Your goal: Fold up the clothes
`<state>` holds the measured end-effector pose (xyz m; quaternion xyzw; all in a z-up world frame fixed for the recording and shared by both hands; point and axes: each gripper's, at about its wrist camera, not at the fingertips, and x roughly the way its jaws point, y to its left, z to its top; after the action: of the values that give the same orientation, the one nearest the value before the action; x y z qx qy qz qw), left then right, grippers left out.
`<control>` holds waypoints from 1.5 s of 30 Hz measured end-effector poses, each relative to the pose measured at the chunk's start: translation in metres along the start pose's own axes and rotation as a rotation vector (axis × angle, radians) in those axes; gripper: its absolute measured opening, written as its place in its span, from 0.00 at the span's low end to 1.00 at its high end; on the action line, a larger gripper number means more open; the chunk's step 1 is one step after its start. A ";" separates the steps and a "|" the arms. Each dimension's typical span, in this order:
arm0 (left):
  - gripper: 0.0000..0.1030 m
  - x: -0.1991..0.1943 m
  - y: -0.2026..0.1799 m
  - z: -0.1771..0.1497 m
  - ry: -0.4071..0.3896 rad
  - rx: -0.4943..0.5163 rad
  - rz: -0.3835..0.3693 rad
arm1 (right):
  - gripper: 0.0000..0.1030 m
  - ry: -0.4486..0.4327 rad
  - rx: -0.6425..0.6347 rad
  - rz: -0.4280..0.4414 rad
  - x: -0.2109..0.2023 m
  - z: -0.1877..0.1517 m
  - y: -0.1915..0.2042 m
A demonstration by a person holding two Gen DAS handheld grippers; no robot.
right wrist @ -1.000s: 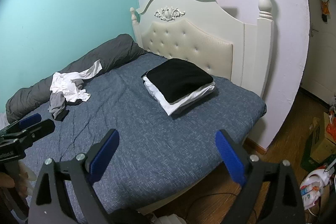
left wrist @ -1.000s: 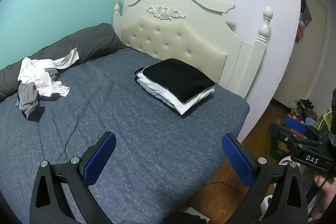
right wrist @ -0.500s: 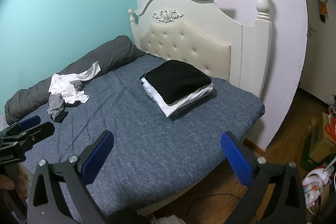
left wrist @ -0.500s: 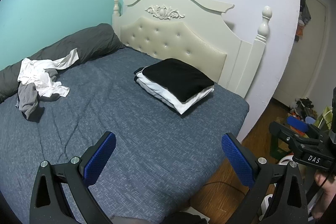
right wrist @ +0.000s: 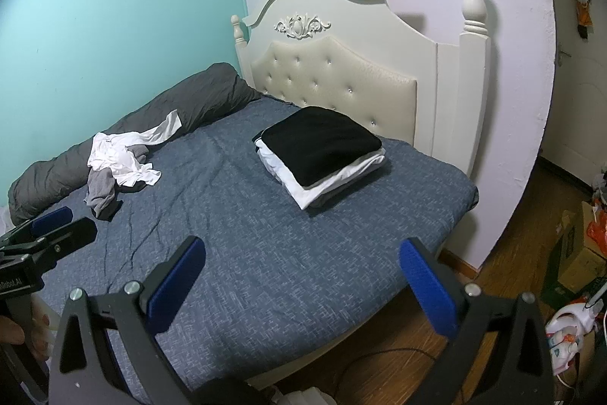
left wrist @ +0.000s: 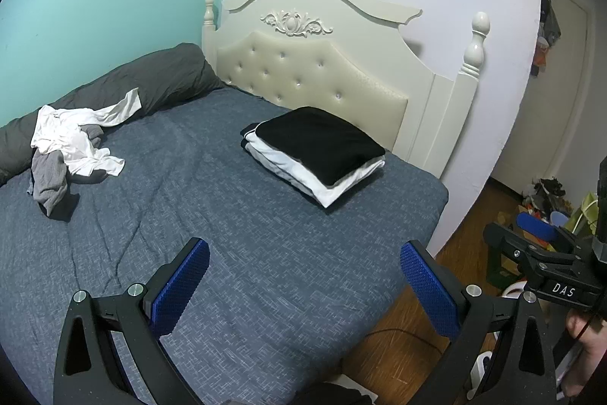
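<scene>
Folded stack [left wrist: 316,148]; crumpled heap [left wrist: 72,148]

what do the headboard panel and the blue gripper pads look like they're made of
Headboard panel: likely cream faux leather, button-tufted with small shiny studs and a soft sheen; real leather can't be excluded. Its frame looks like glossy painted wood. Left gripper pads: likely blue rubber or plastic, matte with a fine knurled grid.

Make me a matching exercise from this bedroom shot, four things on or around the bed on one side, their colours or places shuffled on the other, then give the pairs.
Column one:
1. top garment of the folded stack
2. crumpled clothes pile
3. rolled duvet
4. headboard

Column two:
A. cream, tufted
B. black
C. dark grey, along the teal wall
D. white and grey, unfolded

Pairs: 1-B, 2-D, 3-C, 4-A
</scene>
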<state>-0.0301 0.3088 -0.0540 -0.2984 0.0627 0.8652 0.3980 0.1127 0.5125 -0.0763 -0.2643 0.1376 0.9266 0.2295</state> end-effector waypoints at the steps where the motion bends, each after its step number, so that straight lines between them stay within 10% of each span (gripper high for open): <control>1: 1.00 0.000 0.000 0.000 0.002 0.001 0.000 | 1.00 0.001 -0.001 0.000 0.000 0.000 0.000; 45: 1.00 -0.003 -0.002 -0.001 -0.005 0.005 -0.002 | 1.00 0.011 0.005 0.006 0.000 -0.001 0.001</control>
<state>-0.0267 0.3081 -0.0533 -0.2952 0.0636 0.8655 0.3997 0.1122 0.5112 -0.0766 -0.2686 0.1419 0.9254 0.2266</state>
